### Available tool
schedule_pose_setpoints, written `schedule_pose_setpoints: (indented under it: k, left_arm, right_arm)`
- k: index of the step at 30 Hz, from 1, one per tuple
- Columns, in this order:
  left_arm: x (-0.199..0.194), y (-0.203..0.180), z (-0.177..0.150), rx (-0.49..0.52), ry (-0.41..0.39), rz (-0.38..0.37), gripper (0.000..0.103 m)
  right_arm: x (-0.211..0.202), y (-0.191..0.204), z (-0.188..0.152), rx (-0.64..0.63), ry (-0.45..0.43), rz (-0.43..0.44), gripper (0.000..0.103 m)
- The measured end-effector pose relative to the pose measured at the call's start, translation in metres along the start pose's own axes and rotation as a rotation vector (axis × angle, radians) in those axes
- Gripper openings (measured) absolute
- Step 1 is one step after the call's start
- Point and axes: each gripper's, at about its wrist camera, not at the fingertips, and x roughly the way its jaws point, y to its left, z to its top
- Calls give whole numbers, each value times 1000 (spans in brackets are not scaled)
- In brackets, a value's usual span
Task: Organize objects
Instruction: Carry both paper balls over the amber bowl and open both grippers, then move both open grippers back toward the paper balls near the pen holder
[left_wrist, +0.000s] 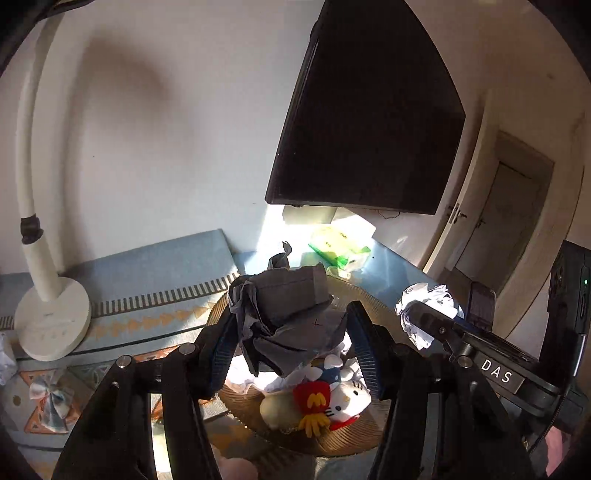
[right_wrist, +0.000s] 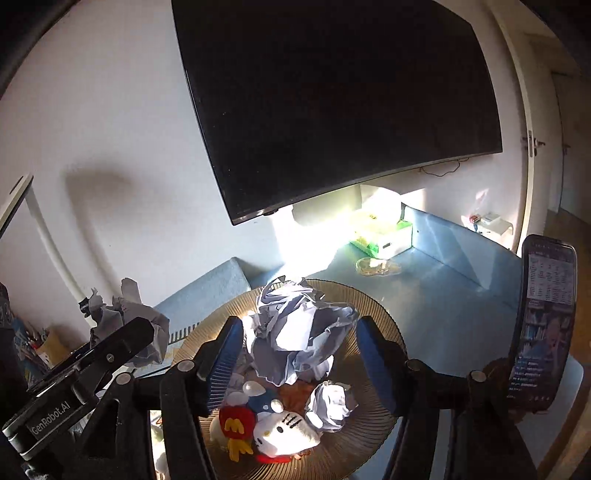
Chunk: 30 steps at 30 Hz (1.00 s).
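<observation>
My left gripper (left_wrist: 290, 325) is shut on a crumpled grey paper wad (left_wrist: 284, 314) and holds it above the round woven tray (left_wrist: 343, 439). My right gripper (right_wrist: 299, 336) is shut on a crumpled white paper ball (right_wrist: 299, 328) above the same tray (right_wrist: 373, 314). In the tray lie a Hello Kitty plush (right_wrist: 284, 435) with a red fries pouch (right_wrist: 234, 424), also seen in the left wrist view (left_wrist: 347, 402), and another paper ball (right_wrist: 330, 404). Each gripper shows in the other's view, holding its paper (left_wrist: 428, 310) (right_wrist: 129, 325).
A white desk lamp (left_wrist: 51, 317) stands at the left on a patterned blue mat (left_wrist: 155, 280). A dark monitor (right_wrist: 332, 96) hangs on the wall above. A green tissue box (right_wrist: 384, 236) and a glass dish (right_wrist: 376, 266) sit at the back. A phone (right_wrist: 543, 325) is mounted at the right.
</observation>
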Motion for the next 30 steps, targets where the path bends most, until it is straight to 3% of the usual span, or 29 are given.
schedule_pose_setpoints:
  k: [2, 3, 6, 9, 14, 18, 21, 23, 25, 28, 30]
  left_arm:
    - [23, 1, 5, -18, 24, -17, 83]
    - [30, 4, 5, -38, 36, -13, 85]
    - [29, 13, 1, -78, 64, -38, 85]
    - [-1, 21, -5, -78, 39, -2, 85]
    - [-80, 50, -24, -122, -3, 84, 85]
    - [-154, 75, -55, -161, -52, 236, 85]
    - [-190, 97, -82, -175, -65, 380, 86]
    - [-204, 117, -102, -191, -74, 490, 97]
    - [-208, 135, -122, -186, -70, 608, 99]
    - [-206, 163, -147, -208, -19, 667, 99]
    - [-202, 174, -165, -263, -23, 673, 99]
  right_arm:
    - [4, -9, 4, 10, 4, -17, 77]
    - [4, -12, 3, 9, 6, -16, 77]
    - [-3, -13, -1, 13, 10, 17, 77]
    - [-14, 2, -12, 3, 28, 75, 77]
    - [-45, 71, -41, -104, 32, 255, 77]
    - [-64, 139, -77, -218, 60, 394, 77]
    - [-54, 180, -112, -274, 121, 431, 77]
    - [-45, 199, -139, -315, 141, 462, 76]
    - [-31, 213, -164, -357, 164, 478, 74]
    - [-11, 218, -197, -378, 198, 501, 73]
    - [1, 221, -203, -393, 248, 470, 70]
